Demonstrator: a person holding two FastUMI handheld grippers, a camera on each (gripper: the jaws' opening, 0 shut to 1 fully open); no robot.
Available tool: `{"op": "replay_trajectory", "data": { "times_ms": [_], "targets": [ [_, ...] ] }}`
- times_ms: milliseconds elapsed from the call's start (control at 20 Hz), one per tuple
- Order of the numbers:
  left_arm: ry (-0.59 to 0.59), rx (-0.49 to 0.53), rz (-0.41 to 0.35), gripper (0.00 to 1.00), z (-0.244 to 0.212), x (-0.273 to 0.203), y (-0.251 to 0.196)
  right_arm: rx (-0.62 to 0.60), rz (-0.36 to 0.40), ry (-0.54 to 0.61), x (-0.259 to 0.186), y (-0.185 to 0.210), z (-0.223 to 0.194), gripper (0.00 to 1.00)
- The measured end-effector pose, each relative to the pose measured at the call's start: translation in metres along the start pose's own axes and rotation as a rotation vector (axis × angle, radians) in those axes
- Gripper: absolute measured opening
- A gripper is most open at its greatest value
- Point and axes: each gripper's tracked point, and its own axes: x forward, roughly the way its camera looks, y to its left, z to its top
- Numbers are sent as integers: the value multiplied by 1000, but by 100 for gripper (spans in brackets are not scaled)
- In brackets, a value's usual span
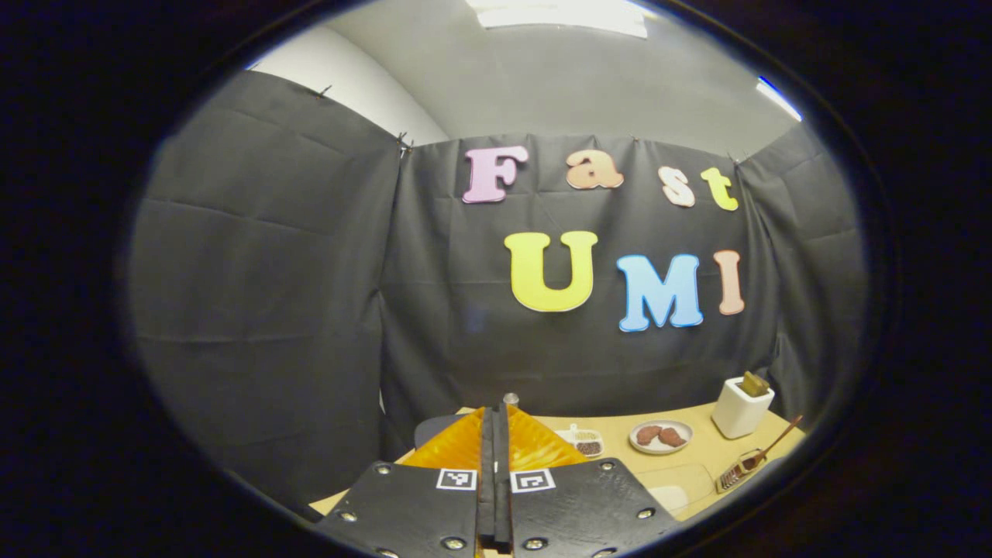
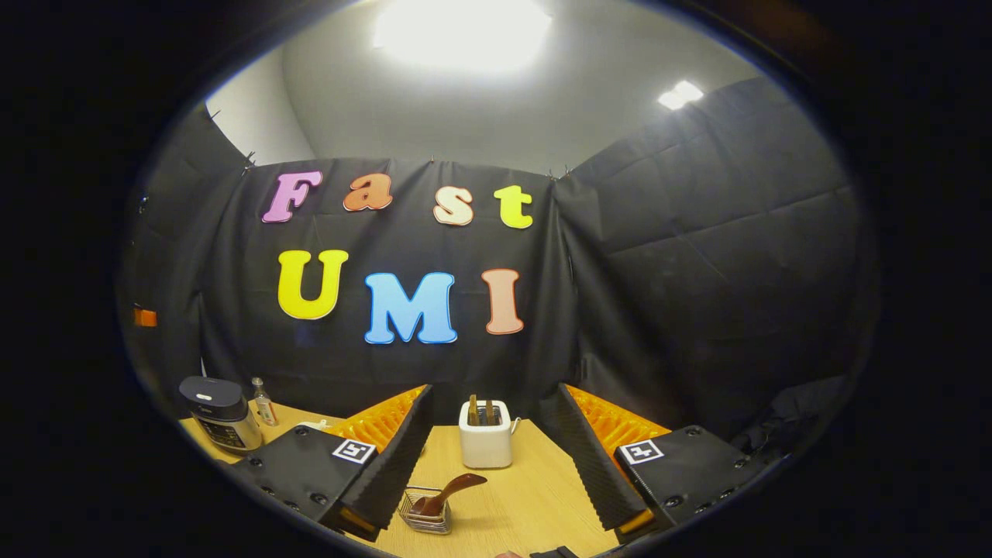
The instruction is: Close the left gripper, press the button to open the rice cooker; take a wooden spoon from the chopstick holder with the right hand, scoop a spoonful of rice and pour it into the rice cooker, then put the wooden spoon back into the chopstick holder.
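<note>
While my left hand-held gripper (image 1: 494,434) had its fingers pressed together on nothing, the rice cooker (image 2: 218,413) stood lidded at the tabletop's (image 2: 527,488) far left, so I judged the button unpressed. My right hand-held gripper (image 2: 488,457) gaped wide and empty before one chopstick holder (image 2: 486,443); one wooden spoon (image 2: 446,494) lay in one wire basket (image 2: 425,513).
</note>
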Motion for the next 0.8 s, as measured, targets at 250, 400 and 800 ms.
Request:
{"op": "replay_trajectory", "data": {
  "times_ms": [250,400,800],
  "targets": [
    [69,-21,-58,1,-36,52,1,-13,-69,4,0,8,1,96],
    [111,-24,-83,1,-59,76,3,-34,-96,13,-1,15,0,98],
    [228,-25,-122,1,-134,113,2,-76,-134,38,1,32,-1,96]
  ]
}}
